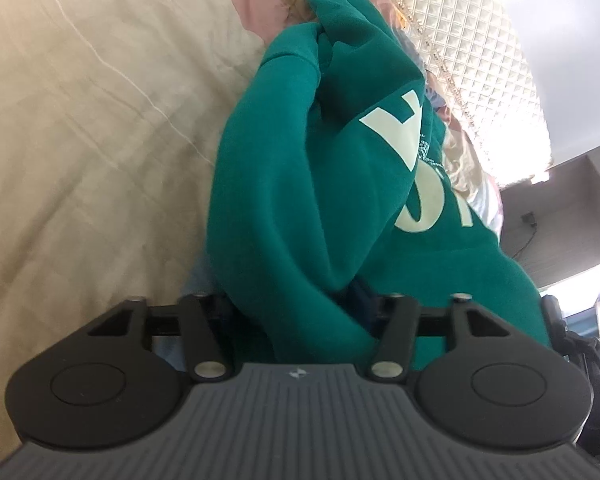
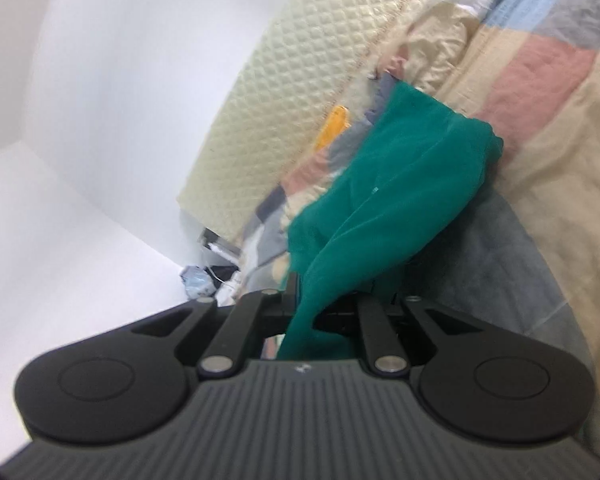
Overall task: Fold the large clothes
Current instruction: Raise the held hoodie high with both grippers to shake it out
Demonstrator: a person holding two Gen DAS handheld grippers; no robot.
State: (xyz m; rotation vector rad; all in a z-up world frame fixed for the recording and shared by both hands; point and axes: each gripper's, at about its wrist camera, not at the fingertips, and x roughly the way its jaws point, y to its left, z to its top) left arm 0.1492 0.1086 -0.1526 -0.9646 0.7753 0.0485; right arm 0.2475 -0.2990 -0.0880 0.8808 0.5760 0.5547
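Item: 1 green sweatshirt, pale lettering, bunched at frame centre over the cream quilt, quilted headboard at upper right. Left gripper grips a thick fold; right gripper is pinched narrow on a thin edge at lower centre. Step judged: lifting to spread; next calls for drawing both holds apart to flatten it.

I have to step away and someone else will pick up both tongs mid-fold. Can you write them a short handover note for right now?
Left tongs: a thick bunch of the green sweatshirt fills the gap between them; a firm clamp cannot be confirmed.
Right tongs: shut on a thinner strip of the same sweatshirt, which runs taut away from them.
The garment is bunched and twisted over the cream bedspread, near the quilted headboard.
Done: both ends picked up.
Left: spread it flat, then make every fold.
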